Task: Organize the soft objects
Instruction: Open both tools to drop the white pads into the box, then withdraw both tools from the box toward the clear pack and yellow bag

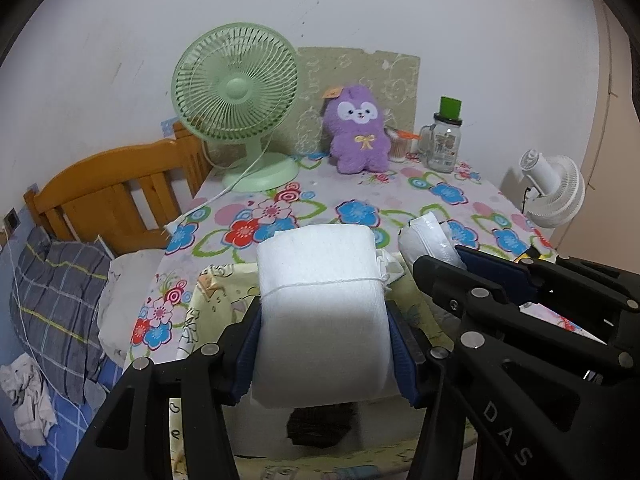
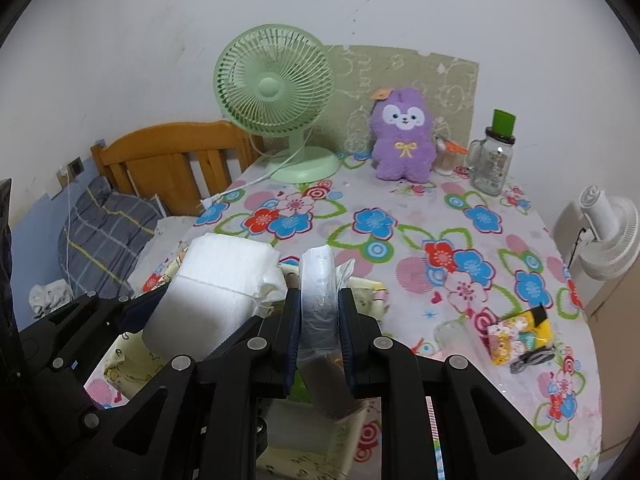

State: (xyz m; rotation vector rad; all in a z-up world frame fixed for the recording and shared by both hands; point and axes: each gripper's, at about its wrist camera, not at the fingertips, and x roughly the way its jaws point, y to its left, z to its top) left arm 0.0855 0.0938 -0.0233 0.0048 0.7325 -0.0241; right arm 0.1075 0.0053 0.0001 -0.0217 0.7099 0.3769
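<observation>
My left gripper (image 1: 324, 344) is shut on a white foam roll (image 1: 320, 312) tied with a white string, held above a pale yellow cartoon-print fabric box (image 1: 216, 292). My right gripper (image 2: 319, 320) is shut on a clear plastic-wrapped soft pack (image 2: 318, 280), also over the box (image 2: 120, 356). The foam roll shows at the left of the right wrist view (image 2: 212, 284), and the plastic pack at the right of the left wrist view (image 1: 428, 236). A purple plush toy (image 1: 358, 128) sits upright at the back of the table.
The table has a flowered cloth (image 1: 360, 208). A green desk fan (image 1: 236, 92) stands back left, a glass jar with a green lid (image 1: 444, 136) back right. A small colourful packet (image 2: 520, 336) lies right. A wooden bed (image 1: 112, 196) is left, a white fan (image 1: 552, 188) right.
</observation>
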